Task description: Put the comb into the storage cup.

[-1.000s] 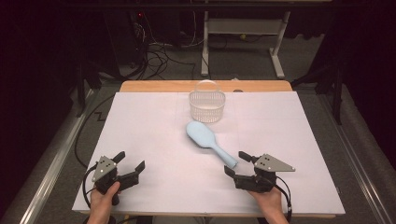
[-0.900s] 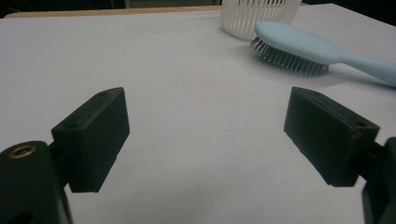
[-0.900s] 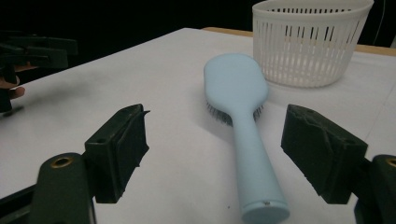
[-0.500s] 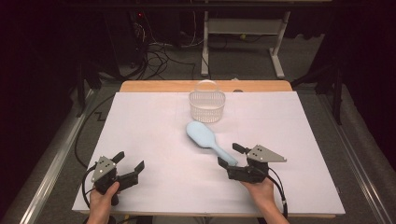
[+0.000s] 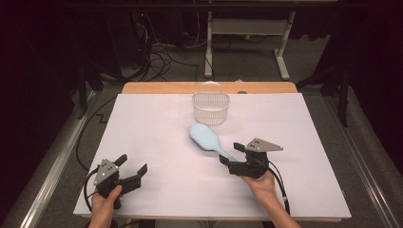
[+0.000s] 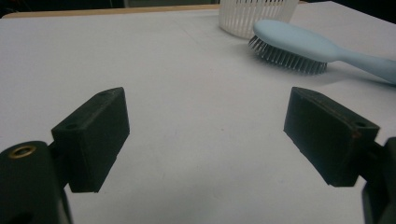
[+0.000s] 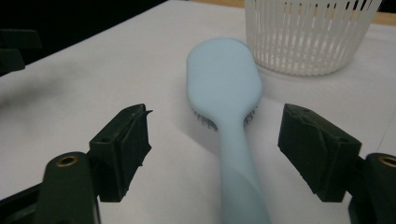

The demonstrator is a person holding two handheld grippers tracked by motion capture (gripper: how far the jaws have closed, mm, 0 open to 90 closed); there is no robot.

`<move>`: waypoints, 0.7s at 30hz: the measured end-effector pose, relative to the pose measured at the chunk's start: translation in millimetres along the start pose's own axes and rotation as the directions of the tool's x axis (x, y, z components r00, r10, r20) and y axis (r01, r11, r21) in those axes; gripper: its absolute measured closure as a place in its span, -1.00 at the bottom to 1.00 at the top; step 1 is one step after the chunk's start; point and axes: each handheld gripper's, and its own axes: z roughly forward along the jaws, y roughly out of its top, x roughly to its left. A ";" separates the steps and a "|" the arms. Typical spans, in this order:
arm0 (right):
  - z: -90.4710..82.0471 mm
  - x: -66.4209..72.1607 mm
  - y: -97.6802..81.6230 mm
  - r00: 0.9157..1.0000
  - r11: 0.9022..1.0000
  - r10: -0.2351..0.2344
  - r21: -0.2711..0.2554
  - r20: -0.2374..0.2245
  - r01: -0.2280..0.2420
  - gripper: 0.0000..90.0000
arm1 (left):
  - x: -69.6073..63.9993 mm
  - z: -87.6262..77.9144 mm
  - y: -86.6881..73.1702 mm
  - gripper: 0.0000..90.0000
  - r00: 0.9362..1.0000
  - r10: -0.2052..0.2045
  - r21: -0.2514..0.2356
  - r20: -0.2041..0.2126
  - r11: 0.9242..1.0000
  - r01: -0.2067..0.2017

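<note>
Right gripper (image 5: 232, 154) has the hairbrush (image 5: 207, 137) handle between its jaws, which have just been closing a bit; pads clear of the handle on both sides in the right gripper view, so not gripped yet. Left gripper (image 5: 132, 166) spread wide, nothing in it, well away from the brush toward the near left of the sheet.

Count: two grippers, one light blue hairbrush, one white slotted basket (image 5: 210, 106), one white sheet (image 5: 157, 128).

Brush lies flat on the sheet, bristles down, just in front of the basket, not touching it. Long axis runs diagonal: head points at the basket, handle end points away from it into the right gripper.
</note>
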 end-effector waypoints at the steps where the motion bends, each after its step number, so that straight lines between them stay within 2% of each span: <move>1: 0.9 -0.5 1.6 1.000 1.000 0.001 0.014 0.004 -0.001 -0.39 | 0.0 0.1 0.0 -0.67 1.000 0.000 0.001 0.000 1.000 0.000; 7: 8.2 -5.2 9.4 1.000 0.997 -0.004 0.078 0.024 0.002 -0.36 | -0.1 0.3 -0.1 -0.67 1.000 -0.001 0.002 0.001 1.000 0.001; 9: 11.2 -7.7 11.9 0.999 0.992 -0.026 0.122 0.021 0.023 -0.34 | -0.2 0.2 -0.1 -0.67 1.000 0.000 0.002 0.000 1.000 0.000; 10: 11.2 -7.7 11.9 0.999 0.992 -0.026 0.122 0.021 0.023 -0.34 | -0.2 0.2 -0.1 -0.67 1.000 0.001 0.002 0.000 1.000 -0.001; 11: 12.4 -7.1 13.8 0.998 0.987 -0.058 0.153 0.038 0.052 -0.29 | -0.2 0.1 -0.1 -0.67 1.000 0.002 0.002 -0.001 1.000 -0.002; 12: 12.4 -7.1 13.8 0.998 0.987 -0.058 0.153 0.038 0.052 -0.29 | -0.3 0.1 0.0 -0.67 1.000 0.003 0.001 0.000 1.000 -0.003; 14: 14.3 -6.3 15.6 0.995 0.980 -0.086 0.183 0.054 0.075 -0.26 | -0.3 0.2 0.1 -0.67 1.000 0.005 0.001 0.000 1.000 -0.005; 16: 18.1 -7.7 17.9 0.994 0.970 -0.094 0.232 0.064 0.077 -0.23 | -0.4 0.2 0.1 -0.67 1.000 0.006 0.002 0.001 1.000 -0.006; 18: 19.9 -8.6 18.6 0.993 0.967 -0.097 0.241 0.067 0.078 -0.22 | -0.5 0.0 0.1 -0.67 1.000 0.006 0.001 0.002 1.000 -0.006; 21: 23.8 -9.5 22.1 0.993 0.955 -0.100 0.287 0.069 0.076 -0.14 | -0.3 0.1 0.0 -0.67 1.000 0.006 0.002 0.000 1.000 -0.006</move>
